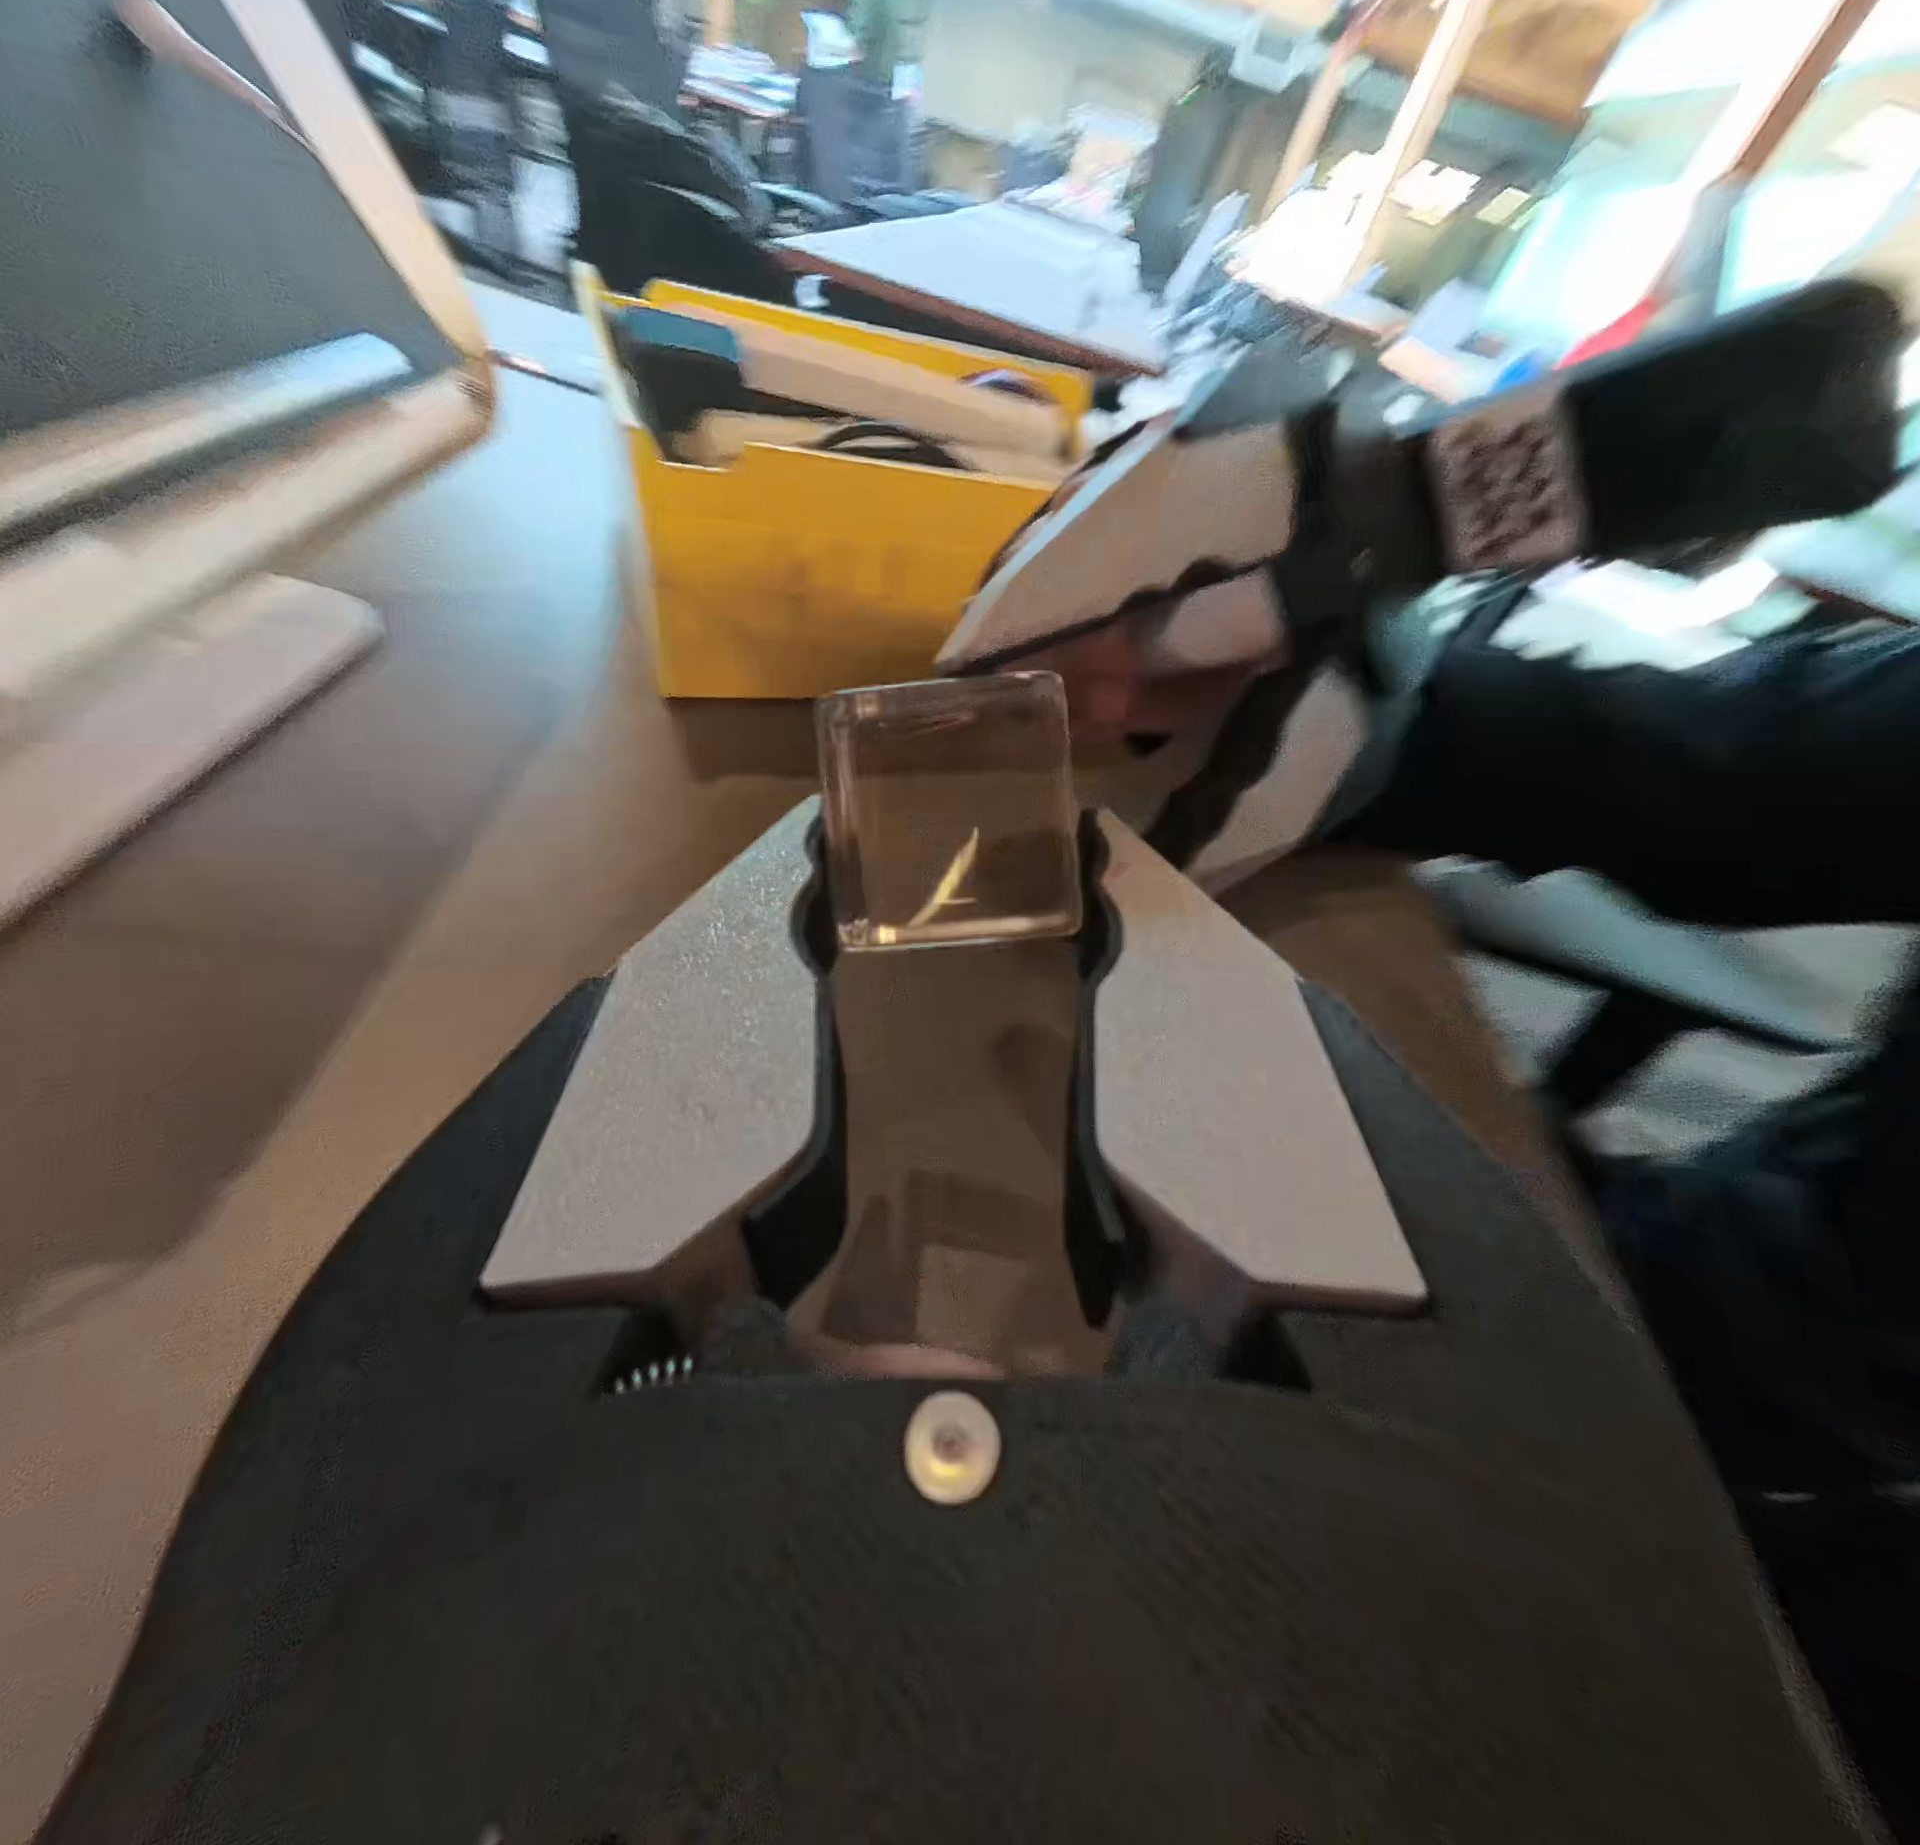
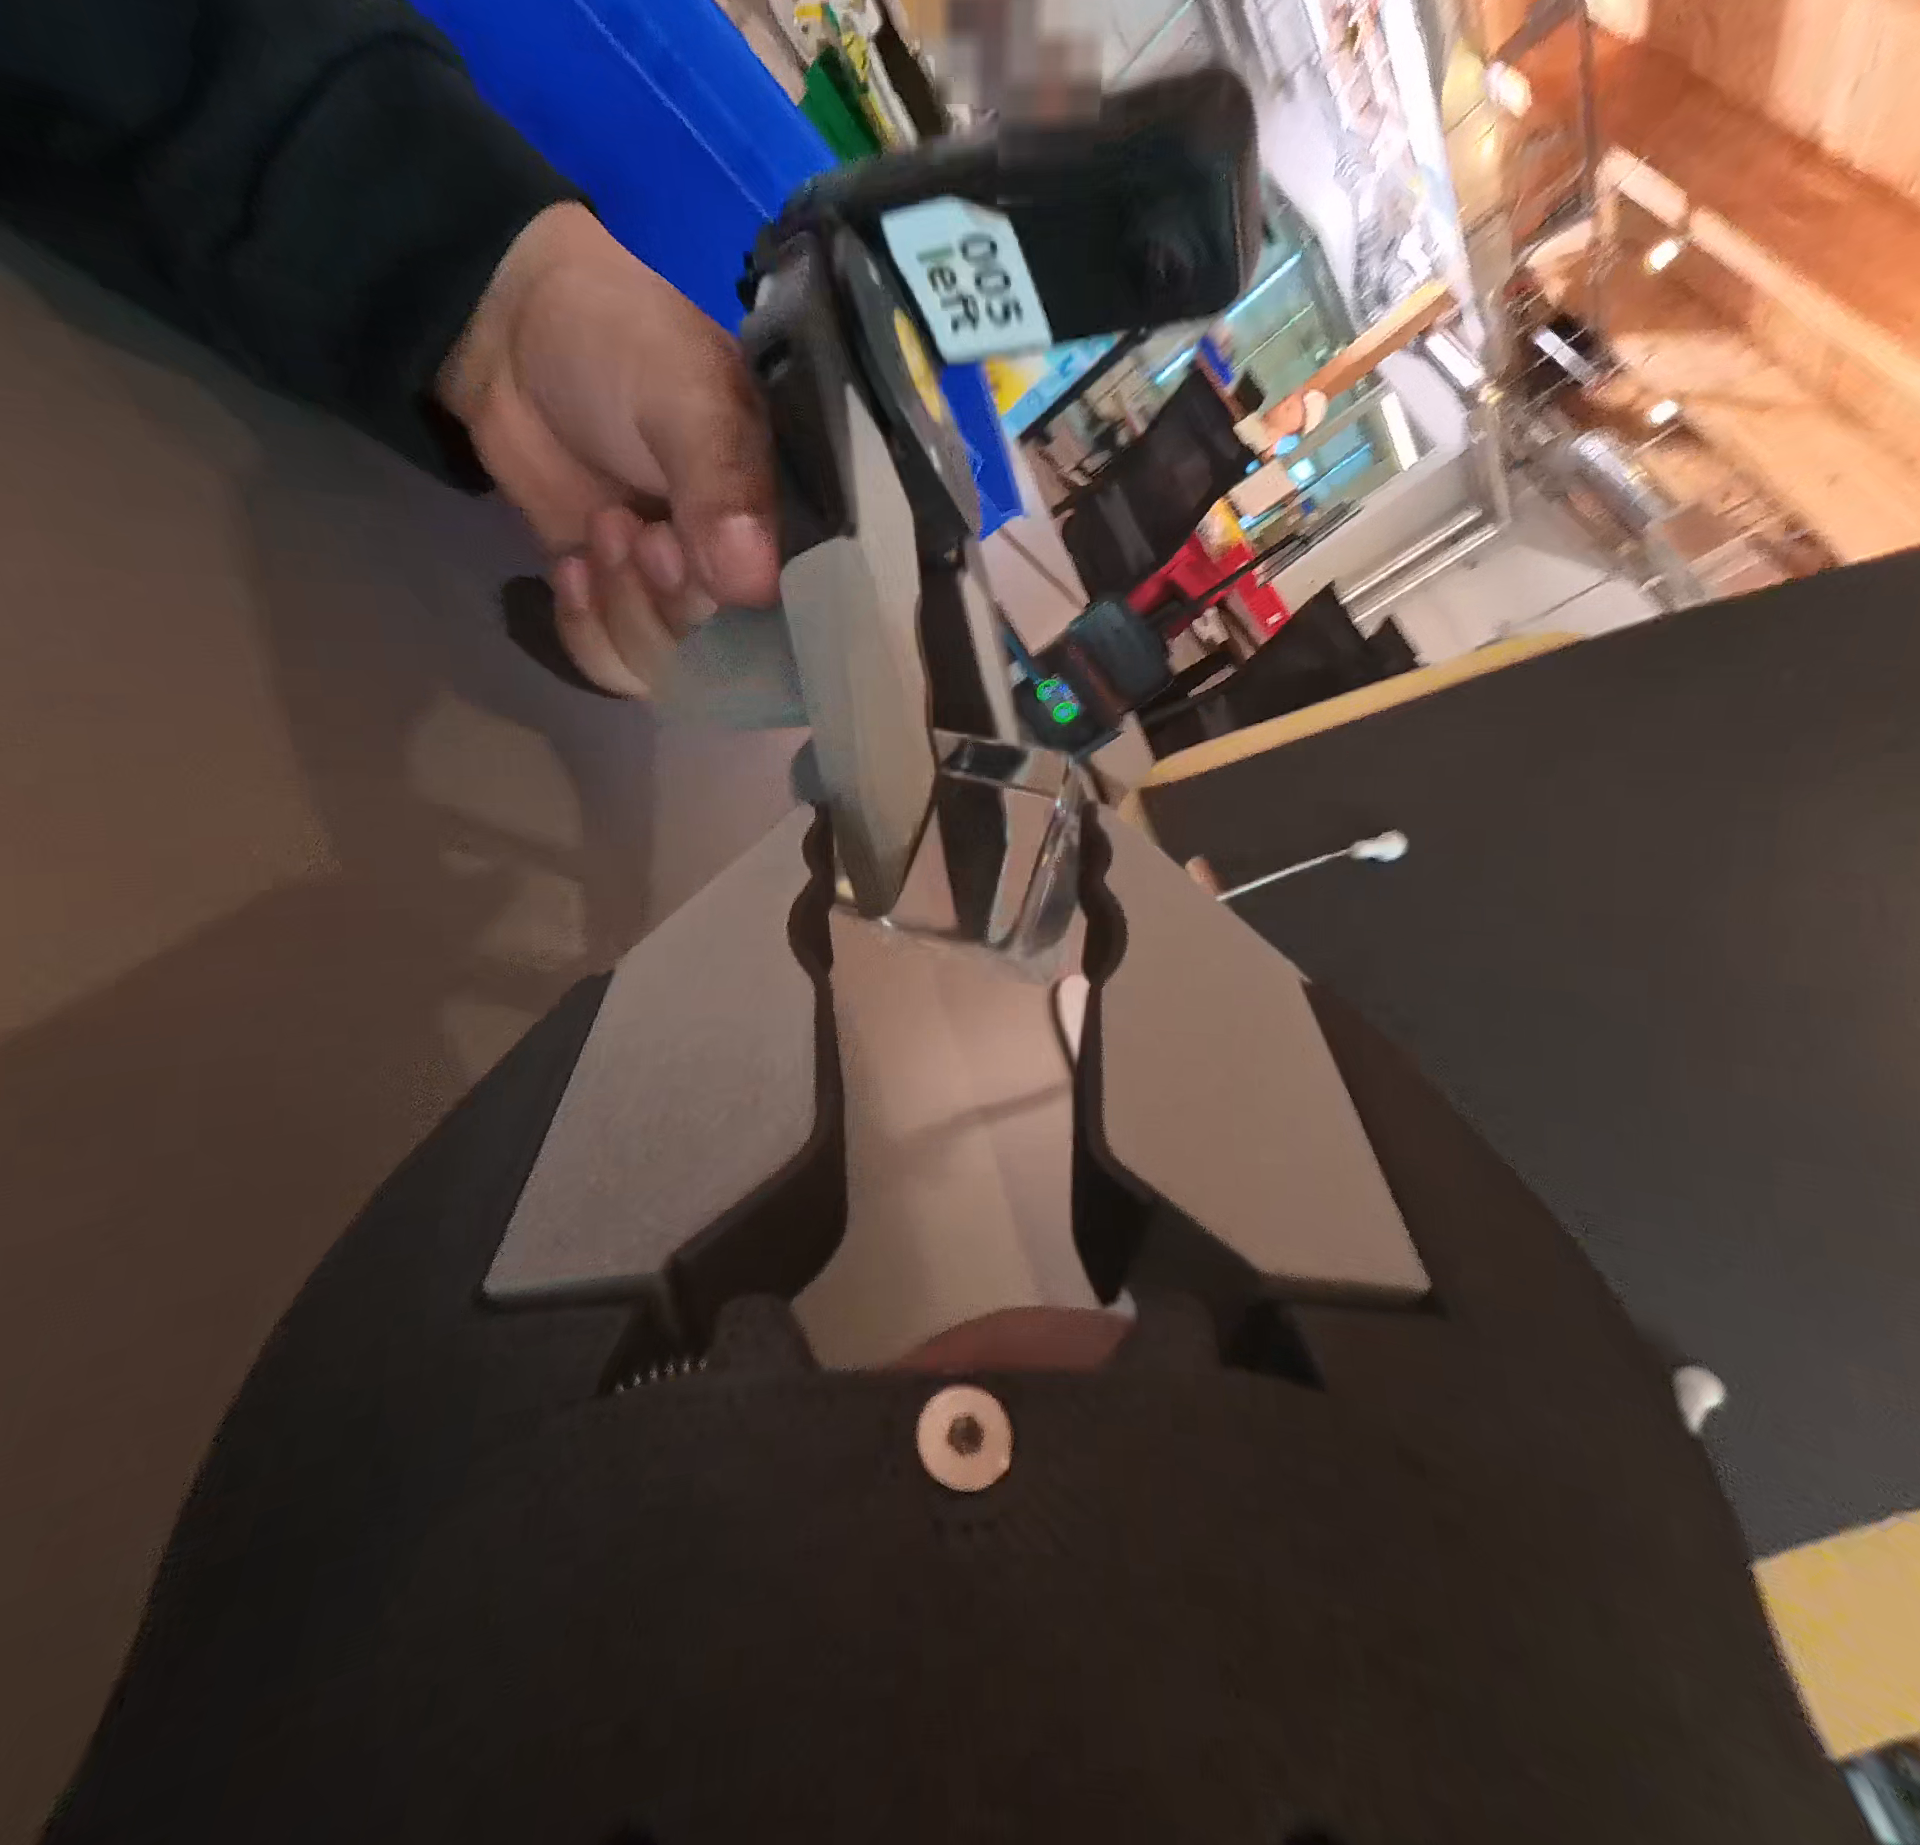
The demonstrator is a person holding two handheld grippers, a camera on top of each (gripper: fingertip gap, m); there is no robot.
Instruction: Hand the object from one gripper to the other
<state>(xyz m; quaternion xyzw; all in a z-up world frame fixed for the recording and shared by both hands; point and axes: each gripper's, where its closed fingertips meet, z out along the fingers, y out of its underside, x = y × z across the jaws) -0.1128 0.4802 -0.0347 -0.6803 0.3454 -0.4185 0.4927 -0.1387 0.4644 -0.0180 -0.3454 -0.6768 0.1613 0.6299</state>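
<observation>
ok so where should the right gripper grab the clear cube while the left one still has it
Take the clear cube by its free upper half, on the flat faces the left gripper leaves bare, coming in from the far side. The right gripper already straddles it crosswise there.

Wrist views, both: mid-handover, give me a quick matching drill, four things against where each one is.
Things:
1. clear cube
2. yellow box
3. bare hand
4. right hand-held gripper

Places:
a. on the brown table, behind the cube
b. wrapped round the handle of the left hand-held gripper
c. clamped between the left hand-held gripper's fingertips
d. fingertips flanking the cube, grip unclear

Pairs: 1-c, 2-a, 3-b, 4-d
</observation>
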